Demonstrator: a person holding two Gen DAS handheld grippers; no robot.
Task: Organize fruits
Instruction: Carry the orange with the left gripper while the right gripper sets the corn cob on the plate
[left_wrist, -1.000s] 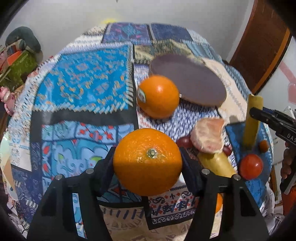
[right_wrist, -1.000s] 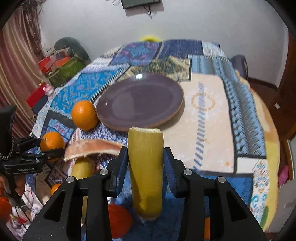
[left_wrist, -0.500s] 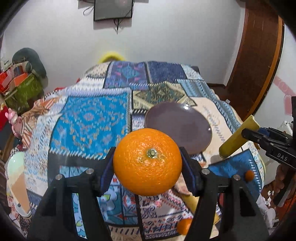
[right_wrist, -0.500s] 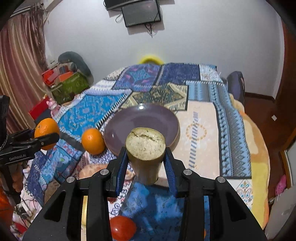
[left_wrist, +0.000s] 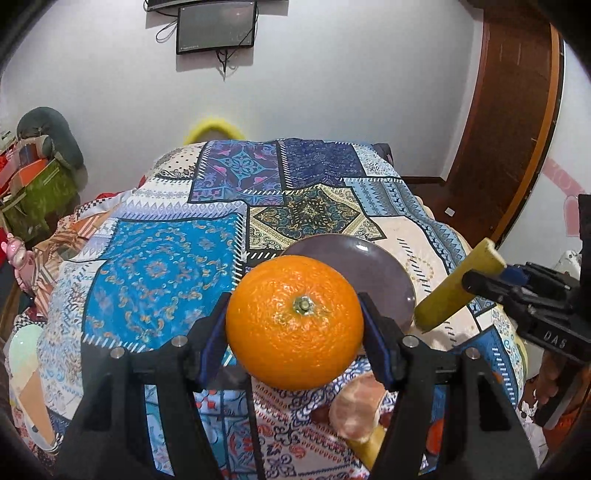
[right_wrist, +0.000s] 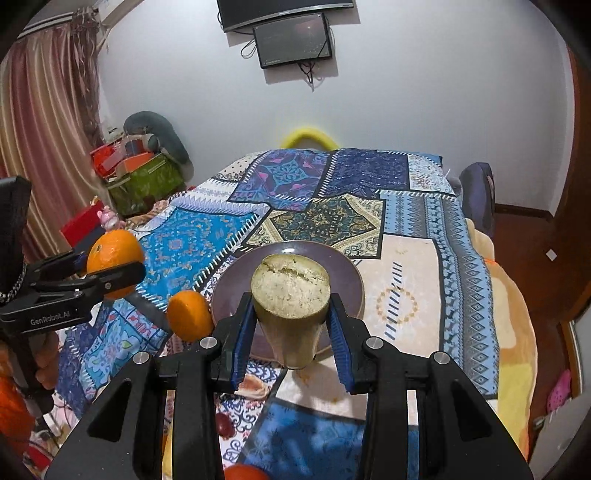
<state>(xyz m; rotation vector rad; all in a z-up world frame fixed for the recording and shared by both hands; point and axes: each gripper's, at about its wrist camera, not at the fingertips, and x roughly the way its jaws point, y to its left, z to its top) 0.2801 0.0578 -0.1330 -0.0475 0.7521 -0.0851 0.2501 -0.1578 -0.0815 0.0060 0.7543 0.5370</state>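
Observation:
My left gripper is shut on an orange and holds it in the air above the patchwork bed cover; it also shows in the right wrist view. My right gripper is shut on a yellow-green cut fruit piece, cut end facing the camera, above the near rim of the purple plate. In the left wrist view the piece hangs just right of the plate. A second orange lies left of the plate.
A peeled citrus piece, small dark fruits, a tomato and another yellow piece lie near the front edge. A green bag and clutter stand left of the bed. A wooden door is at right.
Both grippers have risen with their fruit and tilted up, so more wall and screen show. The cut piece has swung to point its cut end at the camera, over the plate's rim.

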